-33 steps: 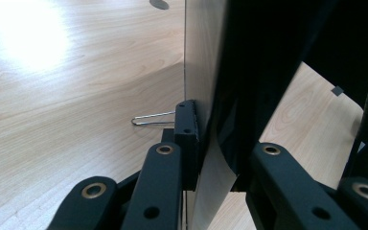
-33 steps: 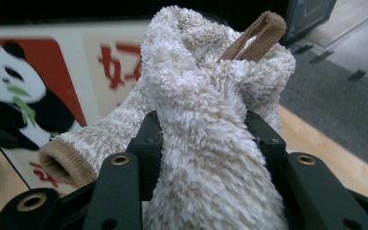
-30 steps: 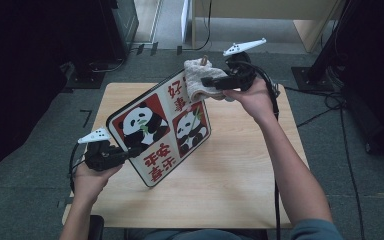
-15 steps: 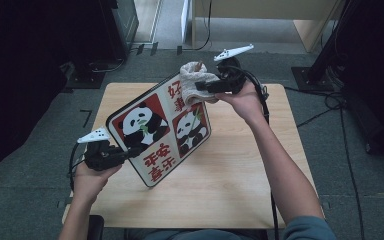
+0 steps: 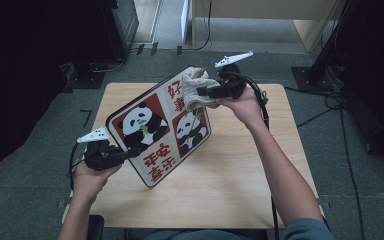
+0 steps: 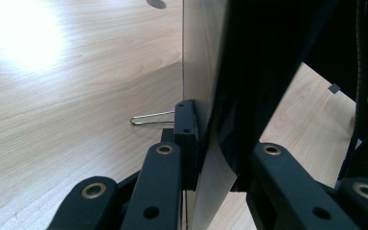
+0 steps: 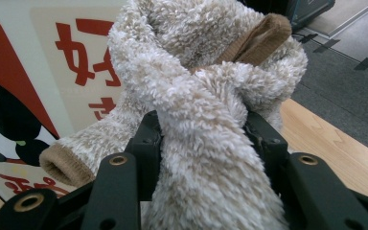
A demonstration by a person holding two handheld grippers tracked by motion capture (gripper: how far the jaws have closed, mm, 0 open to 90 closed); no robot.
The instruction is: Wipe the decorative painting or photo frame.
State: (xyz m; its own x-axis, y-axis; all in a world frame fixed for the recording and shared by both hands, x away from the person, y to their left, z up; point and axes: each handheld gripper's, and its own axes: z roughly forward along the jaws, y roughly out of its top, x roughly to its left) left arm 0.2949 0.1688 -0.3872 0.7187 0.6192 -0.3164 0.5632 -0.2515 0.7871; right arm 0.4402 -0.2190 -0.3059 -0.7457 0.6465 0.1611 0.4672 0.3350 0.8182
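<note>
1. We see the panda board (image 5: 160,127), a flat panel printed with two pandas and red characters, held tilted above the wooden table (image 5: 240,175); its lower corner sits close to the tabletop and its upper corner rises toward the far edge.
2. We see the fluffy cloth (image 5: 196,86), a beige plush piece with a tan hem, pressed against the upper corner of the board's printed face, over the red characters.
3. In the right gripper view the cloth (image 7: 196,96) is bunched between the two black jaws and bulges over them; the board's printed face (image 7: 52,62) lies directly behind it.
4. We note the right gripper (image 5: 207,92) clenched on the cloth, held in the person's right hand (image 5: 242,102) over the far side of the table.
5. We note the left gripper (image 5: 130,151) clamped on the board's lower left edge, held in the left hand (image 5: 90,175) at the table's near left corner.
6. In the left gripper view the board's edge (image 6: 206,72) stands upright between the jaws, with both pads against it, and a wire clip (image 6: 151,117) protrudes from the board's back.
7. Grey carpet (image 5: 360,165) surrounds the table.
</note>
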